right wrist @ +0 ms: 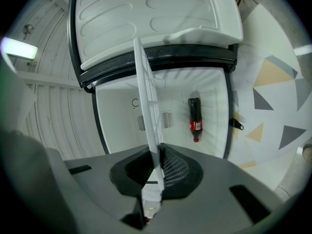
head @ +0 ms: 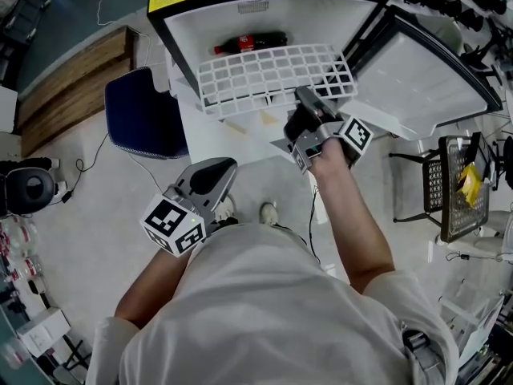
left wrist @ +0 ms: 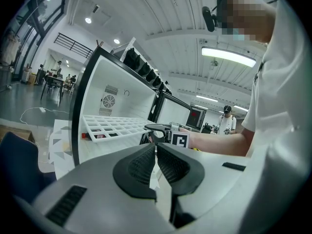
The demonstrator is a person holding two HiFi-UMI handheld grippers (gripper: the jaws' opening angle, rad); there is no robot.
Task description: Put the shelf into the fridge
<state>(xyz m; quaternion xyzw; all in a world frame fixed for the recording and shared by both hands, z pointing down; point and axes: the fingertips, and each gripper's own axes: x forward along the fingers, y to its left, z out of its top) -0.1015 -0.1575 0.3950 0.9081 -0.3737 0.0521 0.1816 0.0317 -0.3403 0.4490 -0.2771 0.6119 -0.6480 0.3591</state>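
The shelf (head: pixel 264 74) sat in the mouth of the fridge (head: pixel 183 34), its far edge inside, its near edge jutting out front. Under it, at the back, a bottle (head: pixel 250 43) lay on the fridge floor. The right gripper (head: pixel 309 99) was at the shelf's near right edge, with that edge between its jaws. The left gripper (head: pixel 216 171) was down left, well apart from the shelf. The door (head: pixel 433 79) stood open to the right, with a seat (head: pixel 144 115) left of the fridge.

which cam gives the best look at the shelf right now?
Head view: the whole white grid of the shelf shows at the fridge opening, right tongs on its front edge. Left gripper view catches it side-on and far off; right gripper view sees it edge-on, clamped in the tongs.
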